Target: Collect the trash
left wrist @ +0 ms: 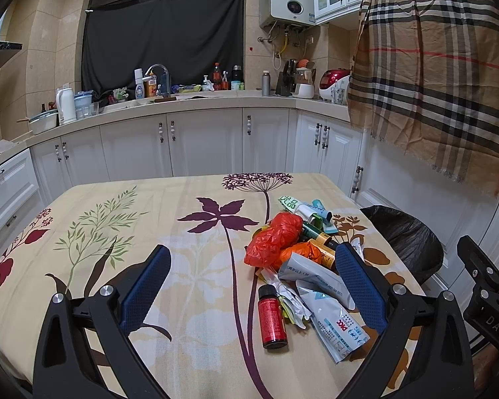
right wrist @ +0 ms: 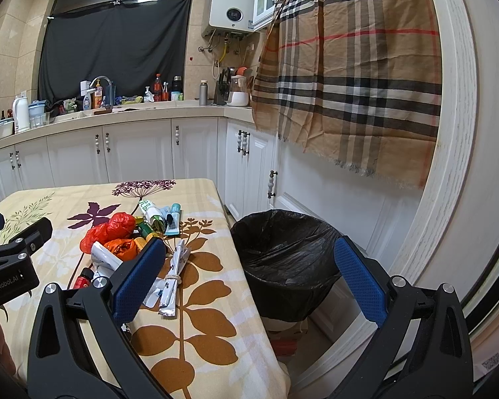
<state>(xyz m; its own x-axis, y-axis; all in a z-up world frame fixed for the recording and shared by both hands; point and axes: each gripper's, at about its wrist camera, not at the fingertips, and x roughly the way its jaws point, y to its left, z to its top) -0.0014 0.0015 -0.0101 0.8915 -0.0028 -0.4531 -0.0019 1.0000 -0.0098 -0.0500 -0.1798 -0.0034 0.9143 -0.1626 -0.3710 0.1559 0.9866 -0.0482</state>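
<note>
Left wrist view: left tool (left wrist: 252, 277) hung over the bench (left wrist: 116, 232) with fingers spread wide, gripping nothing. Trash pile (left wrist: 302, 259) lay on the bench's right half, toward the bin side: orange bags (left wrist: 276, 239), red bottle (left wrist: 272, 316) lying on its side nearest the camera, white pouches (left wrist: 336, 319) beside it, green tubes and cartons at the far end. The right finger sat in front of the pile's right edge; the bottle lay between the fingers, low in frame. Bin (left wrist: 406, 239), black-lined, stood just off the bench's right edge.

Right wrist view: right tool (right wrist: 249, 272) also spread and empty, straddling the bench edge, left finger over the pile, right finger over the bin (right wrist: 282, 259). A tied bundle of sachets (right wrist: 174, 276) lay apart from the pile, nearest the bin. Bin mouth open; liner looked empty, though its bottom could not be seen.

Judgement: nothing collected yet; first pick pending. Best taken one item at a time, starting with loose outliers — bundle for the right tool, bottle for the left. Close across the bottle's narrow body, not its length, as it may roll. Bags will crush; pinch a fold. Carry clear over the rim before releasing.
</note>
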